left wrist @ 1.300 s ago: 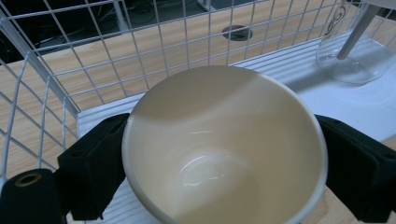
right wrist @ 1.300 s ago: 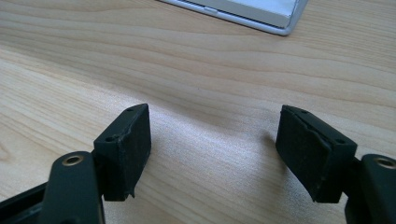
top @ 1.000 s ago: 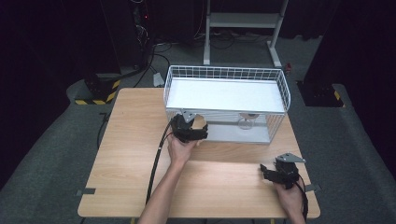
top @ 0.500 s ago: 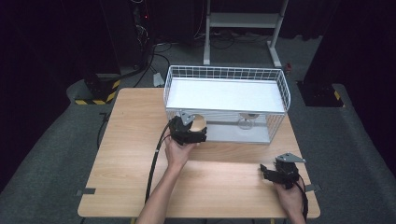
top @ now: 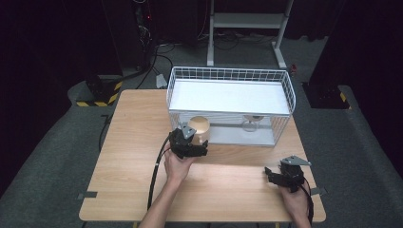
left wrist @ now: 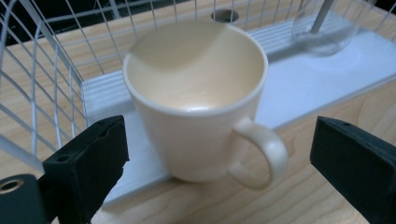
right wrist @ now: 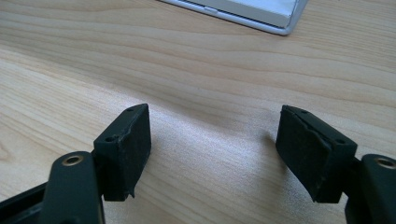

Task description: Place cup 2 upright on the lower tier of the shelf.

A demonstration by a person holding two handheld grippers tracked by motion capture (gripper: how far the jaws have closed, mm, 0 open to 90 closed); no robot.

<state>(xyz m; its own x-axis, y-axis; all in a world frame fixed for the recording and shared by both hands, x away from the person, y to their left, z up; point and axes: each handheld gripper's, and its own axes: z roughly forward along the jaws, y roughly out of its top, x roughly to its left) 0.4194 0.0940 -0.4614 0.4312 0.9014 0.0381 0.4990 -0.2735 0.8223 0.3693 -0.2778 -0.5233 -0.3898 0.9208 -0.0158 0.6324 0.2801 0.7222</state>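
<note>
One cream ceramic mug (left wrist: pixel 196 100), empty, upright on front edge of white wire basket's (top: pixel 231 72) base, handle at 4 o'clock, between wide-open jaws of left gripper (left wrist: pixel 219 163), untouched. Clear glass vessel (top: pixel 251 124) at 3 o'clock of mug, inside basket. Right gripper (right wrist: pixel 215 149) at 5 o'clock, jaws apart, nothing held, over light wooden table (top: pixel 128 142). Dark room, white stand (top: pixel 247 21) at 12 o'clock.

L gripper (top: pixel 202 145) open, R gripper (top: pixel 273 175) open
</note>
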